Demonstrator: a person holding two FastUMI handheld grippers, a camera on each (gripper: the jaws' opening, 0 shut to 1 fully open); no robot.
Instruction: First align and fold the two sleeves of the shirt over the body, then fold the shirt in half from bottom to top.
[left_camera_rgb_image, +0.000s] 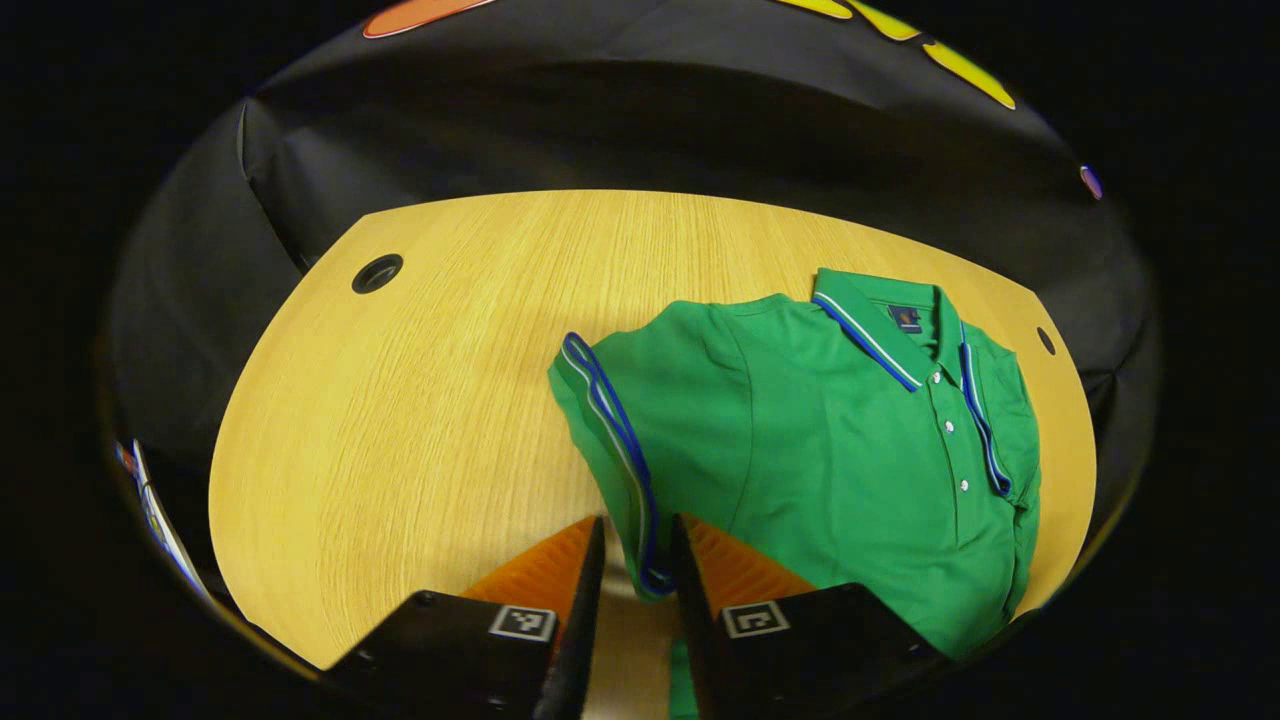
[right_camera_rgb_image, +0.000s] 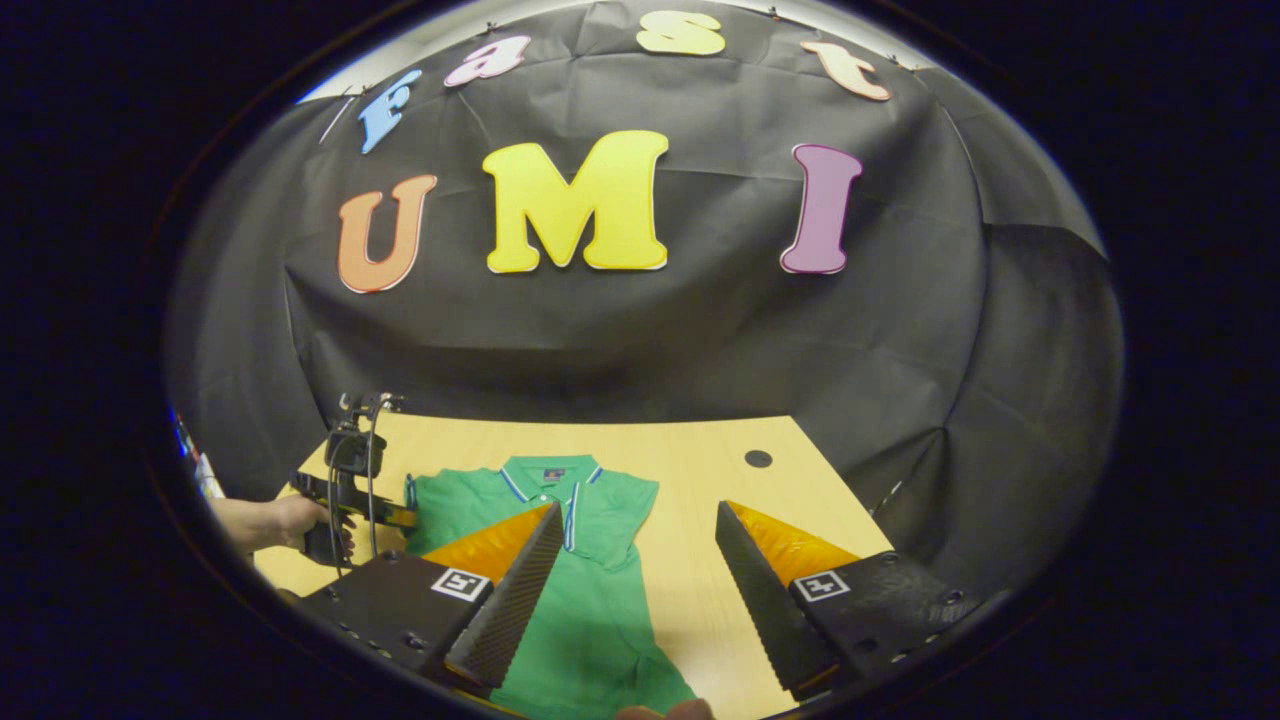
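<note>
A green polo shirt (left_camera_rgb_image: 830, 450) with blue-and-white trim lies face up on the wooden table (left_camera_rgb_image: 400, 400), collar (left_camera_rgb_image: 870, 330) toward the far side. My left gripper (left_camera_rgb_image: 638, 522) is shut on the cuff of the near sleeve (left_camera_rgb_image: 620, 420), whose trimmed edge runs down between the two fingers. The other sleeve (left_camera_rgb_image: 985, 430) lies folded over the body beside the button placket. In the right gripper view the shirt (right_camera_rgb_image: 590, 600) lies below my right gripper (right_camera_rgb_image: 638, 508), which hangs open above it with nothing between its fingers. A hand (right_camera_rgb_image: 270, 520) holds the left gripper (right_camera_rgb_image: 345, 500) at the shirt's sleeve.
The table has a round cable hole (left_camera_rgb_image: 377, 272) at its far left corner and another (left_camera_rgb_image: 1046, 340) beyond the collar. Black cloth wall (right_camera_rgb_image: 620, 340) closes in the back and sides. Bare wood (right_camera_rgb_image: 690, 480) lies to the right of the shirt.
</note>
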